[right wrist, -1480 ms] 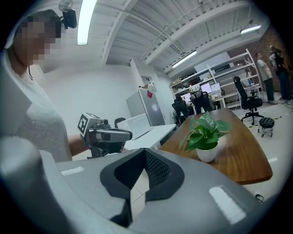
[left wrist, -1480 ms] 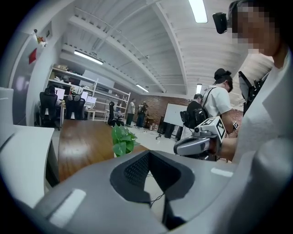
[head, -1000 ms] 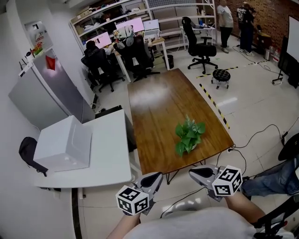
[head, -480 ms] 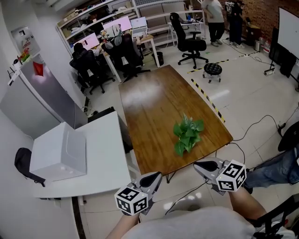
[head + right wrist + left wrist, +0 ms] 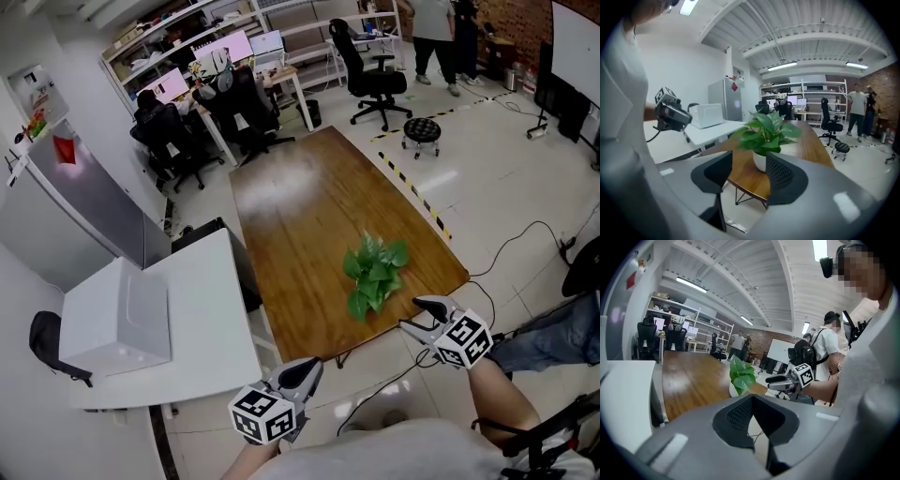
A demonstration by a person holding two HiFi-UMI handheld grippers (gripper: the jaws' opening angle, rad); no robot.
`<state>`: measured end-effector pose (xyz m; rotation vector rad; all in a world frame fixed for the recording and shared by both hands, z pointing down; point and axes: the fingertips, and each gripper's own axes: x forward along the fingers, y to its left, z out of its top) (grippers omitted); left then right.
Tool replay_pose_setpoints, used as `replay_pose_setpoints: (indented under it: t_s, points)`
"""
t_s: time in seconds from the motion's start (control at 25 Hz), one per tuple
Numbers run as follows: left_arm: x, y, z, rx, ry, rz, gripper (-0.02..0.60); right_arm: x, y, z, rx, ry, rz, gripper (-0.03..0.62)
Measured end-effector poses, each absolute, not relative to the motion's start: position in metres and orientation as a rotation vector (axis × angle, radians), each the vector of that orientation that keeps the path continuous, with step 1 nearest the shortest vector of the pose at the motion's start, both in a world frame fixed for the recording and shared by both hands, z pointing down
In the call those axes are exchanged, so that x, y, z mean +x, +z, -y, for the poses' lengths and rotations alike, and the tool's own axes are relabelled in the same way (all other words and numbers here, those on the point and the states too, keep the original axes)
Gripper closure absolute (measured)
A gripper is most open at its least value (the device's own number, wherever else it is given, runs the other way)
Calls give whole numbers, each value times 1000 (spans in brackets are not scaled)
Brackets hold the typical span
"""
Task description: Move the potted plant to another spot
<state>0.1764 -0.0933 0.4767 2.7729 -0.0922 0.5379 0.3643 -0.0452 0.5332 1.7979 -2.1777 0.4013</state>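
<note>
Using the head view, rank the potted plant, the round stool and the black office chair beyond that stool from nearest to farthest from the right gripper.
From the right gripper, jaws opening, gripping nothing:
1. Potted plant, just ahead, near the table corner.
2. Round stool, on the floor right of the table.
3. Black office chair, beyond the stool.

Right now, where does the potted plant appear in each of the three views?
Head view: the potted plant is right of centre, near the table's near right corner.
Left gripper view: the potted plant is near the centre, small, at the table's edge.
Right gripper view: the potted plant is at the centre, large, on the table's near end.
Shared landmark: the wooden table under it shows in all three views.
</note>
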Motion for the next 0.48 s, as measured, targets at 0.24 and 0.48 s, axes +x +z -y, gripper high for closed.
replay_pose_setpoints:
  t_s: [0.24,0.48]
  points:
    - [163,489,104,2748,587,143,584,386,587,84,1833,408,2099,172]
    - [152,497,112,2720,636,186,584,394,625,116,1815,474,2077,114]
